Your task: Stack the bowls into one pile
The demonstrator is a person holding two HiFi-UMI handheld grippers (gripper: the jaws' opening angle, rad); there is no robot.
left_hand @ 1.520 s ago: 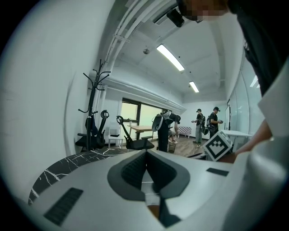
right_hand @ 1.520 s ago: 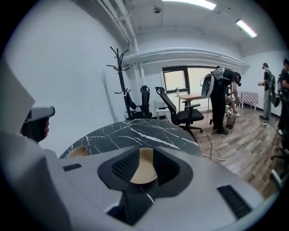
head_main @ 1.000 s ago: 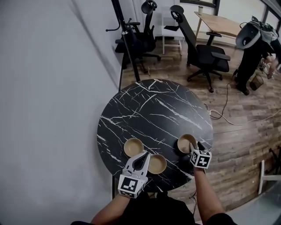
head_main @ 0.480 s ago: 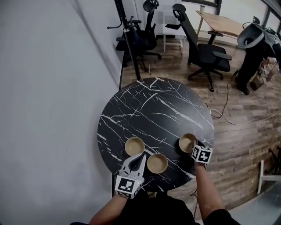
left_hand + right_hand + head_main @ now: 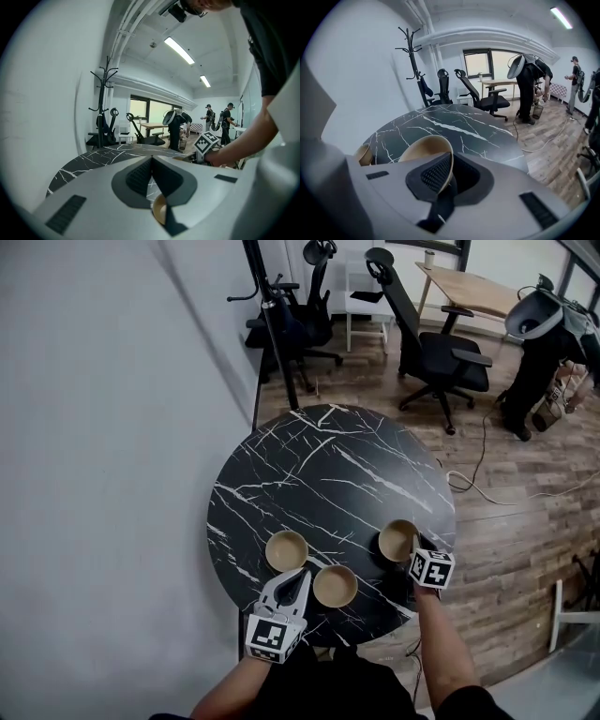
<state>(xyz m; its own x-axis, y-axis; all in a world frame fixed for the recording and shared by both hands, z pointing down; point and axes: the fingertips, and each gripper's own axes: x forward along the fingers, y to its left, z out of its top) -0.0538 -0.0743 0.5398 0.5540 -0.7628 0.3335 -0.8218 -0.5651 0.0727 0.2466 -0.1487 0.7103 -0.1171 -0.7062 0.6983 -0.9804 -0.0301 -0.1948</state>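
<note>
Three tan bowls sit near the front of the round black marble table (image 5: pixel 319 474): a left bowl (image 5: pixel 286 550), a middle bowl (image 5: pixel 335 586) and a right bowl (image 5: pixel 397 540). My left gripper (image 5: pixel 302 576) is shut and empty, with its tip between the left and middle bowls. In the left gripper view its jaws (image 5: pixel 151 161) meet above the rim of the middle bowl (image 5: pixel 159 209). My right gripper (image 5: pixel 415 554) is at the right bowl's near rim. Its jaws (image 5: pixel 449 164) are closing, with the rim of the right bowl (image 5: pixel 425 146) pinched between the pads.
A white wall runs along the table's left side. Behind the table stand a coat stand (image 5: pixel 270 324) and office chairs (image 5: pixel 427 343). A person (image 5: pixel 544 343) bends over at the far right, and a cable (image 5: pixel 478 484) lies on the wooden floor.
The right gripper's jaws have closed onto the right bowl's rim. The left gripper has drawn back slightly toward the table's near edge.
</note>
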